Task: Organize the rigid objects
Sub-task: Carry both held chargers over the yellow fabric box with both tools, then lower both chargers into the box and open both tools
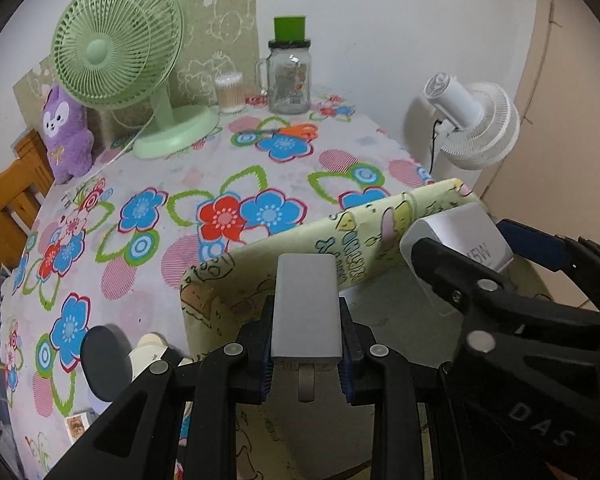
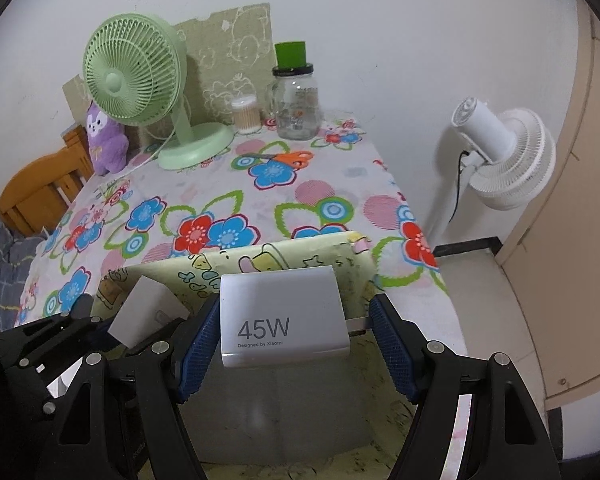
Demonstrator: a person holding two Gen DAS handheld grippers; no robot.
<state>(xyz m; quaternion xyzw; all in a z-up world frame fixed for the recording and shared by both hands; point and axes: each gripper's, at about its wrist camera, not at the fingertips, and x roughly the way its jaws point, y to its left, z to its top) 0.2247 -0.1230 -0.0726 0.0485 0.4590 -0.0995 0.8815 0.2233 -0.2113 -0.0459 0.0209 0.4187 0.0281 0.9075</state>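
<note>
My left gripper (image 1: 306, 340) is shut on a grey rectangular charger (image 1: 306, 304), its prong pointing back at the camera. It hangs over the open top of a yellow-green cartoon-print box (image 1: 340, 236). The right gripper (image 2: 296, 344) is shut on a white charger marked 45W (image 2: 280, 312): one blue pad presses its left side and its metal prong meets the other pad. This charger also hangs above the box (image 2: 300, 258). Each view shows the other gripper beside it: the right gripper (image 1: 440, 264) with the 45W charger (image 1: 464, 236), and the left gripper (image 2: 140, 340) with the grey charger (image 2: 148, 308).
On the flowered tablecloth (image 1: 160, 160), a green desk fan (image 1: 120, 40), purple plush (image 1: 66, 132), cotton-swab tub (image 1: 230, 94), glass jar with green lid (image 1: 289, 76) and orange scissors (image 1: 296, 132) stand at the back. A dark disc (image 1: 106, 362) lies left of the box. A white fan (image 1: 476, 124) stands off the table's right edge, a wooden chair (image 1: 16, 188) on the left.
</note>
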